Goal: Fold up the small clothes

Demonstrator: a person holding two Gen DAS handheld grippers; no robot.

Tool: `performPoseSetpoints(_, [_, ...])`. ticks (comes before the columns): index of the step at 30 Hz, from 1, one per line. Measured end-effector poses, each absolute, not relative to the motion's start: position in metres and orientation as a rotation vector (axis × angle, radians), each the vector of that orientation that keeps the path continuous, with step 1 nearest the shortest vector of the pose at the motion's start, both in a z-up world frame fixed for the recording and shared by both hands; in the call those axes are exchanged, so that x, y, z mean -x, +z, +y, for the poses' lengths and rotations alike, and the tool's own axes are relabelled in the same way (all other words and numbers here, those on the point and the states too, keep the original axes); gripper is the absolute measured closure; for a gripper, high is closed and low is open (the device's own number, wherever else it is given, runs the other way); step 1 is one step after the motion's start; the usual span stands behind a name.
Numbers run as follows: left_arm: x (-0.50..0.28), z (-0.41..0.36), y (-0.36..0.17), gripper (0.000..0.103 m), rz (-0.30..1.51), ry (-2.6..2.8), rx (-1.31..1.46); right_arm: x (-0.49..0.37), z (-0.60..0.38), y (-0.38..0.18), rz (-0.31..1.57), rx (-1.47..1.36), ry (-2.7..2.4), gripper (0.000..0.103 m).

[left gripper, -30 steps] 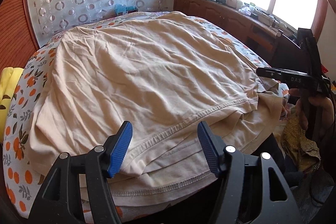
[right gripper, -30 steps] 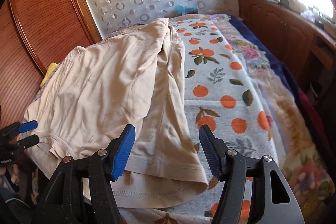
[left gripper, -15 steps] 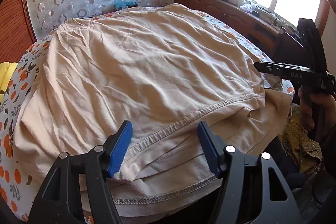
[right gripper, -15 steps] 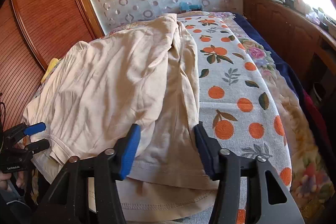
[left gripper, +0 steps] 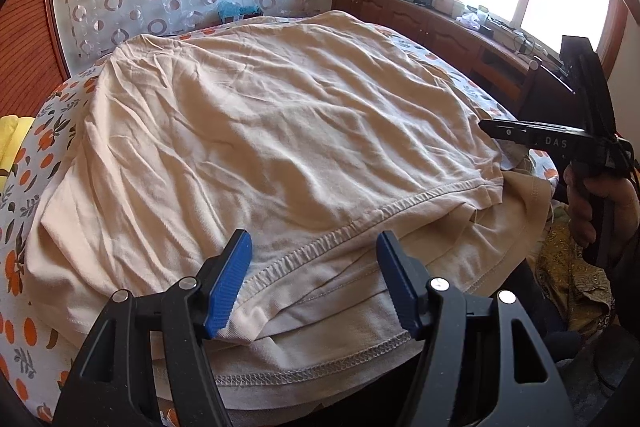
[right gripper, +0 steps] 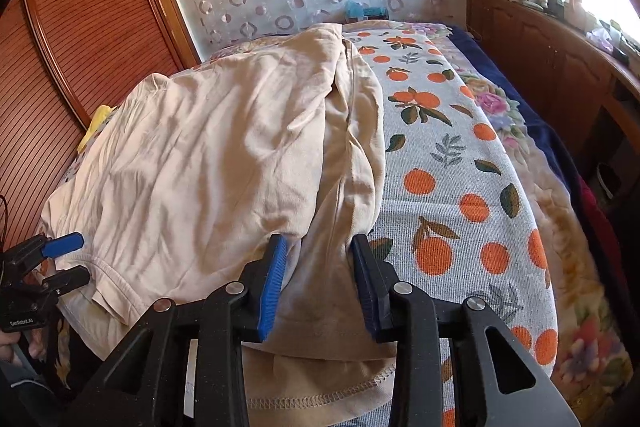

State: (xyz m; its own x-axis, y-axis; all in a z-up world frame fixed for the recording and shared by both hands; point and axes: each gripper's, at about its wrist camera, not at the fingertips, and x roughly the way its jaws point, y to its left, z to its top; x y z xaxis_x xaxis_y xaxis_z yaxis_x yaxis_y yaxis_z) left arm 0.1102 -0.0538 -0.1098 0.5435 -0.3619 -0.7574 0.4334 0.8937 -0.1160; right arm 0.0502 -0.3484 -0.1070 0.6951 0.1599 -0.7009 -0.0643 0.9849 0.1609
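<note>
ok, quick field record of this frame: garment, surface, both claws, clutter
garment: beige shirt, wrinkled, partly folded, hems at the near edge
surface: bed cover with orange-fruit print
left claw: open, over the stitched hem, pads clear of the cloth
right claw: jaws closing around the shirt's right folded edge, cloth between them, pads not clearly pressing yet
clutter: wooden sideboard under the window; yellow item at the bed's left edge

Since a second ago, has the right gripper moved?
Yes. The right gripper shifted left, off the orange-print bedspread and over the beige cotton shirt's folded edge; its jaws are closing with cloth between them.
</note>
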Motion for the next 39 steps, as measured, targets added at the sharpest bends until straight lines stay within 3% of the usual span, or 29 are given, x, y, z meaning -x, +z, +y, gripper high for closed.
performPoseSetpoints(6, [-0.11,-0.054,-0.11,0.037,0.875,-0.472,-0.089,-0.049,-0.348,-0.108,0.788,-0.135,0.126,0.068])
performPoseSetpoints(8, [-0.109,-0.054,-0.11,0.035,0.872,-0.47,-0.093,-0.051,-0.349,-0.109,0.801,-0.14,0.131,0.097])
performPoseSetpoints(9, [-0.108,-0.055,-0.109,0.035,0.87,-0.468,-0.096,-0.053,-0.348,-0.109,0.809,-0.16,0.141,0.098])
performPoseSetpoints(16, [-0.102,-0.029,-0.094,0.035,0.86,-0.469,-0.002,-0.067,-0.324,-0.061,0.727,-0.167,0.259,0.098])
performPoseSetpoints(25, [-0.079,0.058,-0.075,0.035,0.796,-0.339,0.104,-0.11,-0.17,0.011,0.65,0.05,0.523,0.098])
performPoseSetpoints(32, [-0.058,0.127,-0.074,0.035,0.768,-0.196,0.164,-0.122,-0.046,0.011,0.703,0.12,0.775,0.098])
performPoseSetpoints(37, [-0.059,0.151,-0.075,0.035,0.759,-0.16,0.184,-0.137,-0.013,-0.004,0.749,0.137,0.833,0.098])
performPoseSetpoints(39, [-0.065,0.147,-0.075,0.035,0.755,-0.174,0.191,-0.154,-0.019,-0.009,0.775,0.142,0.826,0.09])
